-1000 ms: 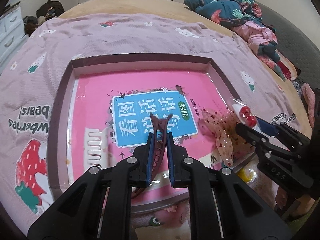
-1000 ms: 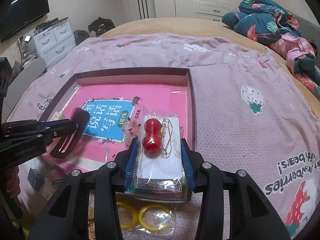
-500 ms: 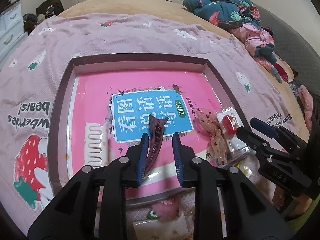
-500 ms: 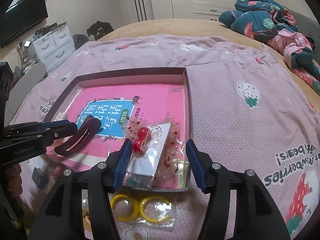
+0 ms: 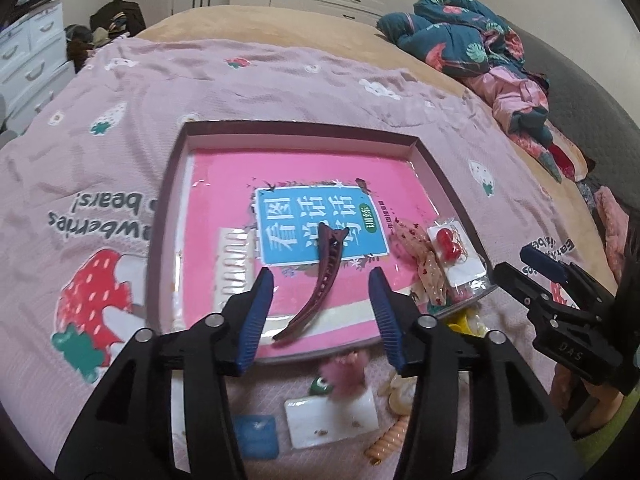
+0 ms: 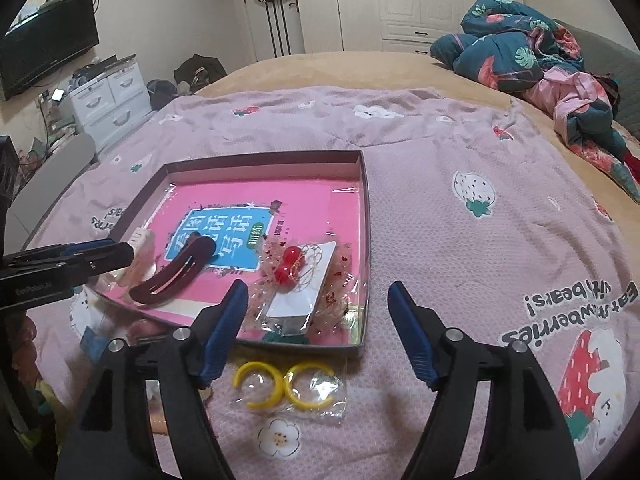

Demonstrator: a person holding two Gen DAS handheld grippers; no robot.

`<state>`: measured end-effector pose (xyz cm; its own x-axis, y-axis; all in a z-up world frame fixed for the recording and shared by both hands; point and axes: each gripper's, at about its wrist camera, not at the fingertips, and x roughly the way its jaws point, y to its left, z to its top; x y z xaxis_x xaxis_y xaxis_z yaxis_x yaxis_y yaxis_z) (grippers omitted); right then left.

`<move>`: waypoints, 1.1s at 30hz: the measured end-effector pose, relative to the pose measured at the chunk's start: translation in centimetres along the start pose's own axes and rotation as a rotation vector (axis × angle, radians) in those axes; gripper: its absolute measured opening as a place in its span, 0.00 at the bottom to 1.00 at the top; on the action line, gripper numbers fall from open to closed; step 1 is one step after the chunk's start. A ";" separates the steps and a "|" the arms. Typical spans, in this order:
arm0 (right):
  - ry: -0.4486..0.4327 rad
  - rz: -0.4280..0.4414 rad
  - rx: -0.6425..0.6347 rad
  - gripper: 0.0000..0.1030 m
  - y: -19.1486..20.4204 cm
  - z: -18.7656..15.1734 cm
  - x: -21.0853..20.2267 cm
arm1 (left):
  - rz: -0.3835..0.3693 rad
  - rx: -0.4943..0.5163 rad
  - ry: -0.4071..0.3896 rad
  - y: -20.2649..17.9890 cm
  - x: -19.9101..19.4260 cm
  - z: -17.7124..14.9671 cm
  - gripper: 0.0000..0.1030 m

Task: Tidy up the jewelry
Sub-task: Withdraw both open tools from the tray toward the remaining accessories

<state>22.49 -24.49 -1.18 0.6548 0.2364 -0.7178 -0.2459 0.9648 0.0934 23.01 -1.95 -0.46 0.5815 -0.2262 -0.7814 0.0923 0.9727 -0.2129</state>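
Both grippers stand with their jaws apart and nothing between the pads. On the left gripper [image 5: 321,298] the jaws have just been opening, and the maroon hair clip [image 5: 320,276] lies free on the pink book [image 5: 304,184] inside the shallow box [image 5: 296,138], its narrow end toward the gripper and its wider end over the blue title panel. On the right gripper [image 6: 318,308] the jaws have also just been opening; the clear packet with red cherry earrings [image 6: 290,266] on a white card rests tilted in the box's near right corner, partly on a crinkled sheer bow with red specks [image 5: 424,256]. How the packet and bow overlap is hard to make out through the glossy plastic.

A white comb [image 5: 236,264] lies at the book's left edge; in the right wrist view the left gripper's finger covers most of it.

Outside the box, on the strawberry-print blanket [image 6: 460,152], a clear bag with two yellow hoops [image 6: 286,384] sits just beside the near wall. The left wrist view shows more small pieces below the box, blurred and partly hidden behind the fingers: a white card [image 5: 332,416], a blue square [image 5: 256,432], a pink fuzzy thing [image 5: 346,366] and an orange spiral [image 5: 390,438] cut off by a finger.
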 end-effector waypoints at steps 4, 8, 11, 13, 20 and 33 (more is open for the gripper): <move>-0.014 0.004 -0.007 0.75 0.6 -0.1 -1.1 | 0.010 -0.021 -0.028 0.7 -1.6 -0.5 0.51; -0.026 0.006 -0.014 0.77 1.0 -0.3 -2.0 | 0.019 -0.037 -0.055 1.3 -3.1 -0.9 0.61; -0.034 0.009 -0.022 0.78 1.5 -0.5 -2.6 | 0.031 -0.045 -0.075 1.8 -4.2 -1.3 0.68; -0.041 0.010 -0.026 0.79 1.9 -0.6 -3.1 | 0.033 -0.052 -0.084 2.1 -4.7 -1.5 0.73; -0.051 0.020 -0.047 0.79 3.1 -1.3 -4.2 | 0.048 -0.069 -0.103 3.0 -6.1 -2.7 0.80; -0.054 0.042 -0.090 0.79 5.6 -2.8 -5.7 | 0.070 -0.094 -0.122 4.4 -7.9 -5.0 0.85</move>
<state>15.37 -20.73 1.46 0.6792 0.2848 -0.6764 -0.3356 0.9402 0.0589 14.78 3.90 1.88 0.6783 -0.1446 -0.7204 -0.0249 0.9753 -0.2193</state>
